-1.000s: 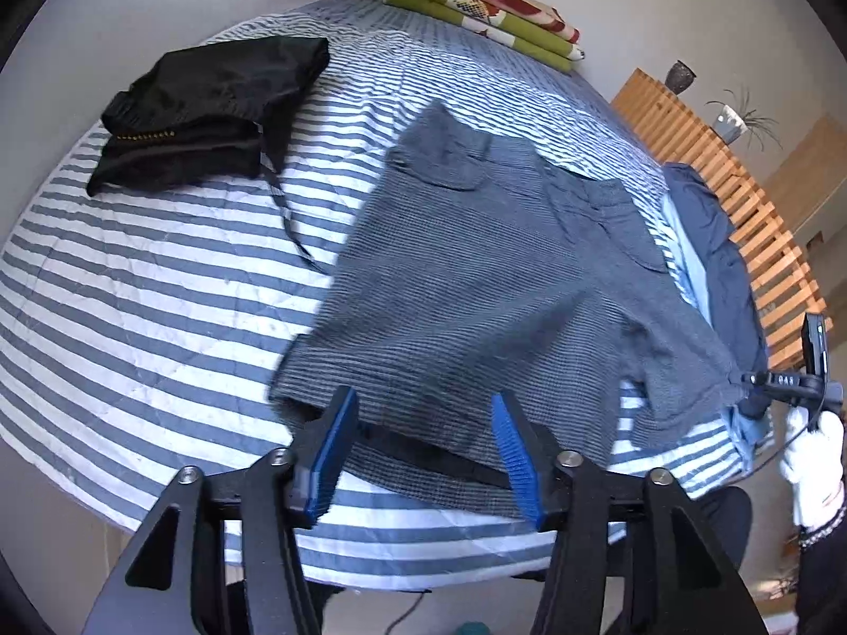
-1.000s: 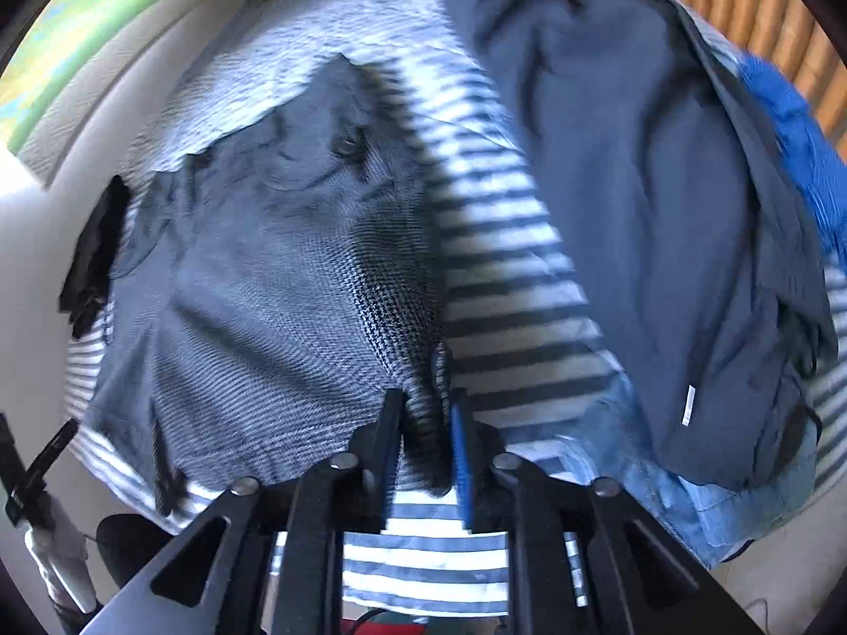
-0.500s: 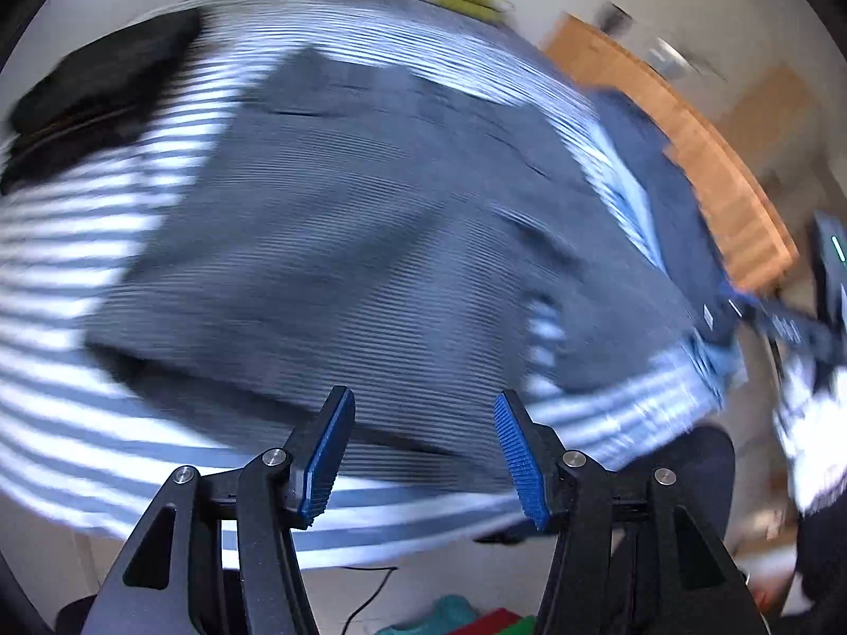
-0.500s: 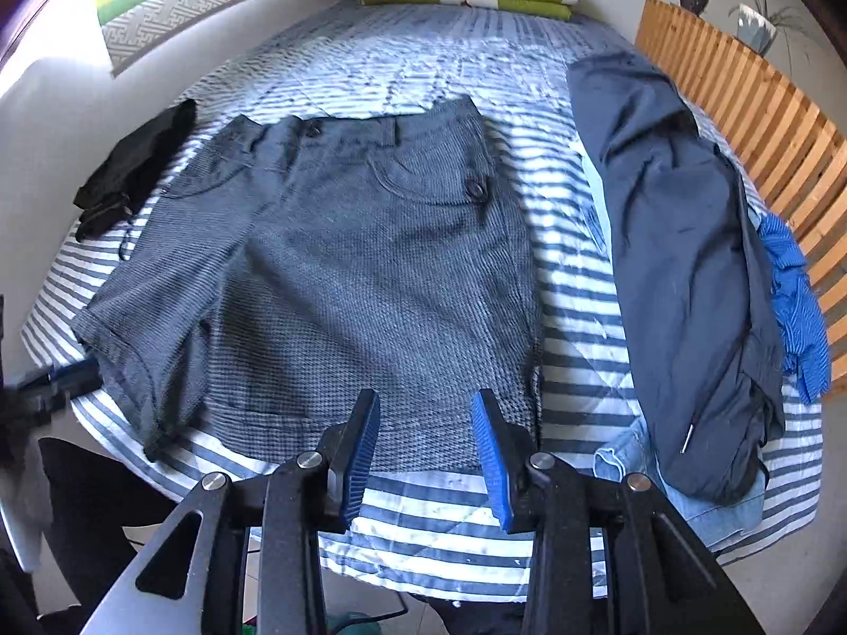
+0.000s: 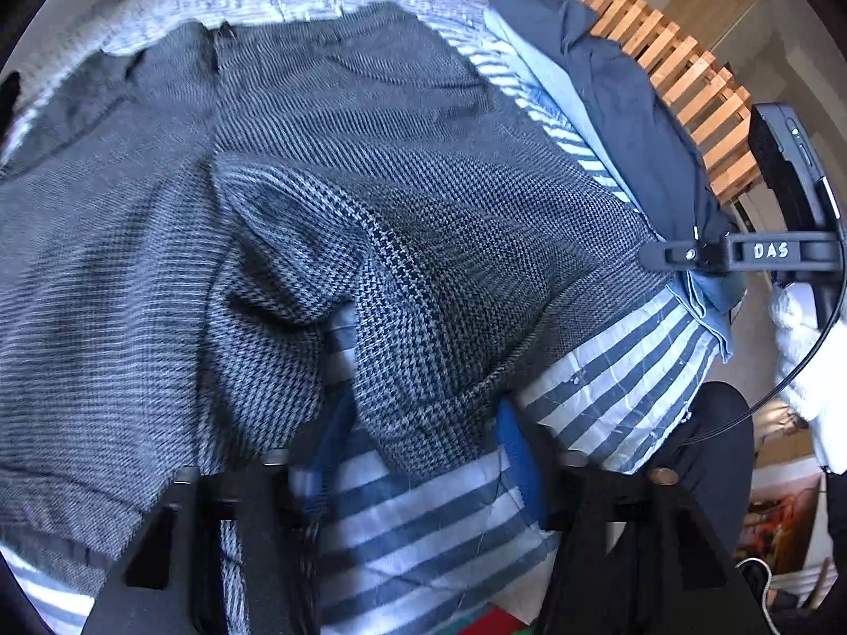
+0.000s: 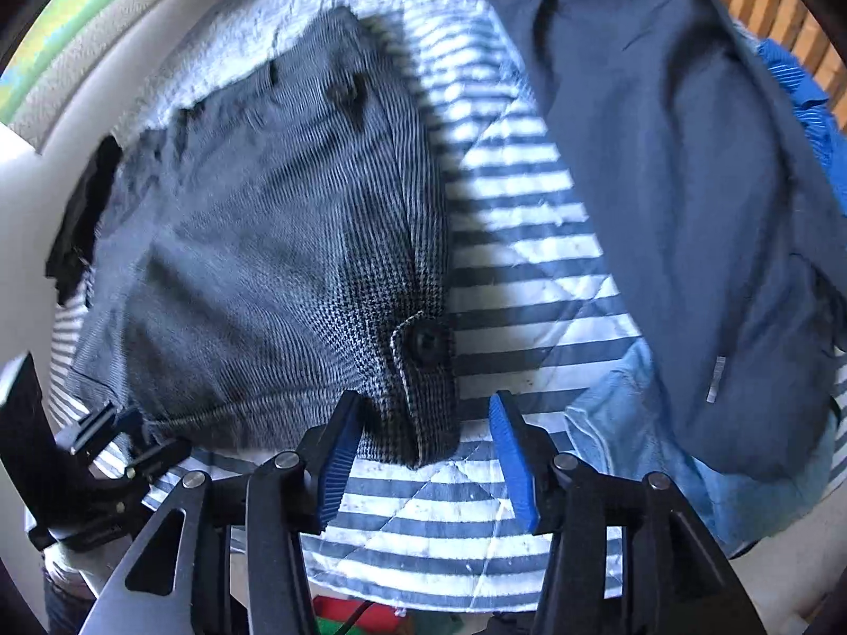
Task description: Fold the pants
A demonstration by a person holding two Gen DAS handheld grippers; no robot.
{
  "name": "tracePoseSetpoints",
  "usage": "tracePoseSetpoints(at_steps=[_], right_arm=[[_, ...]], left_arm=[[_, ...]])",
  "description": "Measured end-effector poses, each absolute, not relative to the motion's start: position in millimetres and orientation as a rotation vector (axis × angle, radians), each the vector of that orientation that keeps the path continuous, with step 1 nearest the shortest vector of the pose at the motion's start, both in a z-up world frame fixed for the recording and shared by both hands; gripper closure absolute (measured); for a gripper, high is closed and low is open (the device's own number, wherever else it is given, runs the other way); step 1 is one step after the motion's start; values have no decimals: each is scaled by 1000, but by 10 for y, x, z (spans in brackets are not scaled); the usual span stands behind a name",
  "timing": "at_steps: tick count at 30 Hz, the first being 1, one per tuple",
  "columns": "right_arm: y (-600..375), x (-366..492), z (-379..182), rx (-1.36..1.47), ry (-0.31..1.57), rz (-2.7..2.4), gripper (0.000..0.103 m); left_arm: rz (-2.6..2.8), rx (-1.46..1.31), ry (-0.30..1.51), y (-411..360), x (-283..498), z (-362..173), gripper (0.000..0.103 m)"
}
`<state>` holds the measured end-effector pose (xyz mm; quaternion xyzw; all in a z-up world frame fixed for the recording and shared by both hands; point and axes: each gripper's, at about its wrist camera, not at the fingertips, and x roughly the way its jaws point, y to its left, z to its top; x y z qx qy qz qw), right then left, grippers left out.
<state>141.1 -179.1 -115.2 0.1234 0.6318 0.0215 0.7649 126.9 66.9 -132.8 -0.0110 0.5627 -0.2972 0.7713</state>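
Blue-and-white striped bed (image 6: pixel 519 243) fills both views, and the grey houndstooth woven shorts (image 6: pixel 275 243) lie spread across it, beside a dark navy garment (image 6: pixel 688 169) at the right. Left gripper (image 5: pixel 418 455) has its fingers wide, a shorts hem edge bunched between them. Right gripper (image 6: pixel 423 455) fingers wide too, flanking the buttoned hem corner near the bed's edge.
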Motion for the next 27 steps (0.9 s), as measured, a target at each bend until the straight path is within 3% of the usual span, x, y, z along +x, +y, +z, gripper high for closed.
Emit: tracePoseSetpoints(at_steps=[1, 2, 7, 11, 14, 20, 27], right_arm=[[-1784, 1423, -1181, 288, 1386, 69, 82], [-1795, 1432, -1194, 312, 1401, 73, 82], [-1938, 1358, -814, 428, 1332, 152, 91], [-2090, 1291, -466, 493, 1272, 193, 91], [-2136, 1262, -571, 458, 1306, 155, 91], [-1911, 1330, -1040, 93, 1386, -90, 87], [-1706, 1307, -467, -23, 1173, -151, 77]], left_arm=[[-651, -22, 1234, 658, 1301, -1325, 71], [-665, -29, 1243, 666, 1323, -1301, 76], [-782, -136, 1243, 759, 1360, -750, 78], [-827, -240, 1266, 847, 1379, -387, 77], [-830, -245, 1376, 849, 1361, -554, 55], [-626, -109, 1317, 1134, 1440, -735, 55], [-367, -228, 1163, 2212, 1419, -598, 55]])
